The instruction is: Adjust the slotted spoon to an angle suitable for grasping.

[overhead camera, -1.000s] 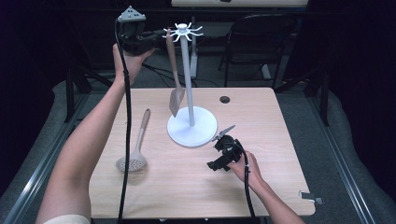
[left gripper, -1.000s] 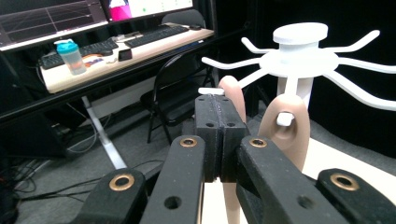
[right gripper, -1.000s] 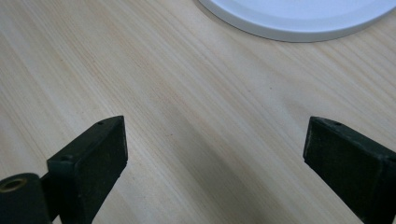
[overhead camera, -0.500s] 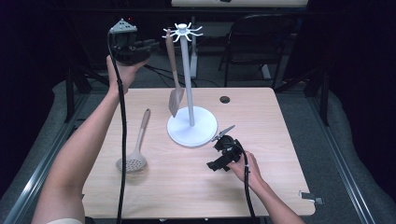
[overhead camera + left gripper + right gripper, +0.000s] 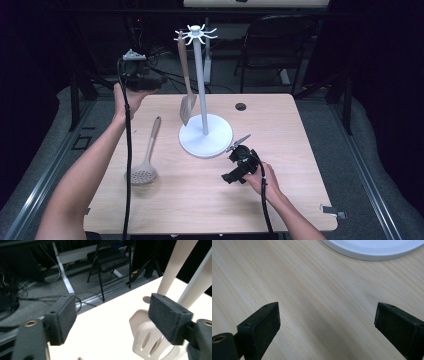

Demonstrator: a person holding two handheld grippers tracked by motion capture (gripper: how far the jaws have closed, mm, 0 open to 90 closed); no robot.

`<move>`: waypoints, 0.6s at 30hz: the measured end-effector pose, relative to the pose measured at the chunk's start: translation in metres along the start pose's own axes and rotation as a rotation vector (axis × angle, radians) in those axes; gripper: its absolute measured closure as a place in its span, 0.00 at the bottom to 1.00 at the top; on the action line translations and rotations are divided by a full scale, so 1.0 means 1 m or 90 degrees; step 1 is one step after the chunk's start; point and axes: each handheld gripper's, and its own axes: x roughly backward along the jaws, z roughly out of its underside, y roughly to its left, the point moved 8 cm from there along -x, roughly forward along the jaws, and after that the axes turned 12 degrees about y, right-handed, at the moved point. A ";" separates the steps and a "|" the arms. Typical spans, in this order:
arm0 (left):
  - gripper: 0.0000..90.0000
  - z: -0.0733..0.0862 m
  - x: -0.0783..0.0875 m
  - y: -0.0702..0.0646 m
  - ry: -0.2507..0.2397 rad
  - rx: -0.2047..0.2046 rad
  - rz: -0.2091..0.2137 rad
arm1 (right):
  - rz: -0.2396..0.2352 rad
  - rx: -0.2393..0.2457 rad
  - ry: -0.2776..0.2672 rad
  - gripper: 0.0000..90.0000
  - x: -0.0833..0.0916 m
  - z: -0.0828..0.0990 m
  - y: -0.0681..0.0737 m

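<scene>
Dark room w/ a folding chair (image 5: 280, 45) and cables on the floor behind a light wood table (image 5: 300, 200). On the table stands a white rack (image 5: 204, 100): round base, thin pole, hooks at the top. A slotted spatula (image 5: 186, 80) hangs from one hook, blade down just above the base's left side. A slotted spoon (image 5: 146, 155) lies flat on the table left of the rack, head toward the person, handle pointing away.

Left gripper (image 5: 157, 81) is held in the air over the table's far left corner, near the spatula's handle but apart from it. Its jaws have just been opening and now stand apart, nothing between them. In the left gripper view the spatula blade (image 5: 145, 337) and handle show past the right jaw, beyond the pads (image 5: 63, 315), not touched.

Right gripper (image 5: 241, 141) sits low at the table, right of centre, tips close to the rack's base. Jaws wide apart, nothing in them; the right gripper view has bare wood between the pads (image 5: 264, 317) and the base rim (image 5: 372, 252) just ahead.
</scene>
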 end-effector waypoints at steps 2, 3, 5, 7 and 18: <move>0.21 0.012 -0.005 0.003 0.015 0.006 -0.003 | -0.002 0.000 -0.001 0.07 0.000 0.000 0.000; 0.20 0.018 -0.009 0.004 0.023 0.007 -0.006 | -0.001 -0.001 -0.002 0.07 0.000 0.000 0.001; 0.19 0.031 -0.016 0.006 0.045 0.006 -0.007 | -0.001 -0.003 -0.010 0.07 0.000 -0.001 0.001; 0.17 0.045 -0.023 0.009 0.067 0.011 -0.010 | -0.003 -0.004 -0.007 0.07 0.000 0.000 0.001; 0.15 0.106 -0.053 0.016 0.143 0.036 -0.015 | -0.002 0.002 0.003 0.07 -0.001 -0.001 0.001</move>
